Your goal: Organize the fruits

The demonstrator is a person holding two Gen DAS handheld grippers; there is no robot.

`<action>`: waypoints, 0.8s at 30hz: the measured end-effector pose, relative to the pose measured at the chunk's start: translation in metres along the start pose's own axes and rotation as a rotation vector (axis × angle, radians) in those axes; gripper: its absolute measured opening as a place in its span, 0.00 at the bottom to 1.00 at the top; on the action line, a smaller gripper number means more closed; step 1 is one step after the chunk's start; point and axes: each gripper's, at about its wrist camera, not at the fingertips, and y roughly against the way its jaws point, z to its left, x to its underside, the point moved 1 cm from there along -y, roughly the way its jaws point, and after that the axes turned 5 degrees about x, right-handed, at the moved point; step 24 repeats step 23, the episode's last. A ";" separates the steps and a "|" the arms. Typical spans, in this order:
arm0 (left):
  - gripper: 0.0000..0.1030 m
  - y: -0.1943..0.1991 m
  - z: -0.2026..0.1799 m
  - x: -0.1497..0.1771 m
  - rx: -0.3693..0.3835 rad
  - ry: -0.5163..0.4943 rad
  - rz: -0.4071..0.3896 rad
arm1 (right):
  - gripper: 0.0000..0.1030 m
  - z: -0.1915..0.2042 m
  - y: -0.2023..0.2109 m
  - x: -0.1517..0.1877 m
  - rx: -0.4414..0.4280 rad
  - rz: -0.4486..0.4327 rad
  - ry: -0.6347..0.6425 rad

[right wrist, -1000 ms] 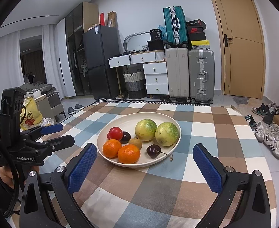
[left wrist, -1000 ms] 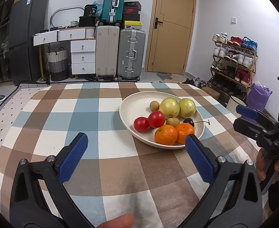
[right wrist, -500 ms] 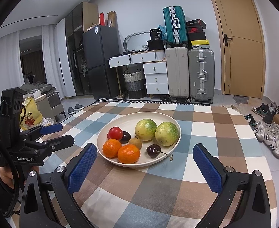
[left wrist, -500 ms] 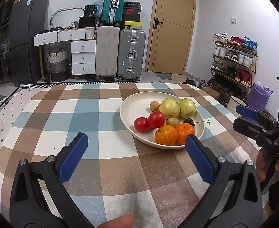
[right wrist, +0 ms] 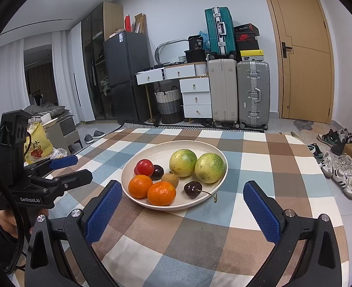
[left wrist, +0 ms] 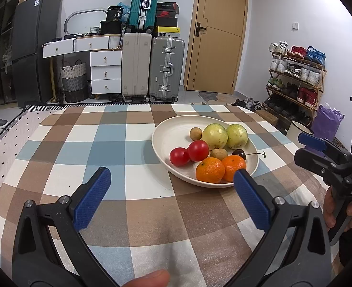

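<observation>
A cream plate [left wrist: 173, 131] [right wrist: 161, 150] on the checked tablecloth holds two green-yellow fruits [left wrist: 215, 135] [right wrist: 183, 162], two oranges [left wrist: 210, 169] [right wrist: 161, 193], two red tomatoes [left wrist: 198, 150], two small brown fruits [left wrist: 195, 133] and a dark cherry [right wrist: 193, 189] with a stem. My left gripper [left wrist: 172, 181] hangs open over the cloth, just near-left of the plate, with nothing between its fingers. My right gripper [right wrist: 183, 195] is open too, in front of the plate's near rim, empty. Each gripper shows in the other's view, held by a hand.
The checked table [left wrist: 104, 143] has bare cloth to the left of the plate and in front of it. Beyond its far edge stand suitcases [left wrist: 167, 68], white drawers [left wrist: 105, 71] and a door. A shoe rack [left wrist: 295, 71] is at the right.
</observation>
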 end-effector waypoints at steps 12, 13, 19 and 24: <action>0.99 0.000 0.001 0.000 -0.001 0.000 0.001 | 1.00 0.000 0.000 0.000 -0.001 0.004 0.002; 0.99 0.000 0.001 0.000 -0.001 0.001 0.001 | 1.00 0.000 0.000 0.000 -0.002 0.003 0.003; 0.99 0.001 0.005 0.000 -0.006 0.011 0.000 | 1.00 -0.001 -0.001 0.001 0.000 0.004 0.002; 0.99 0.001 0.005 0.000 -0.012 0.013 -0.003 | 1.00 -0.001 -0.001 0.001 0.001 0.004 0.003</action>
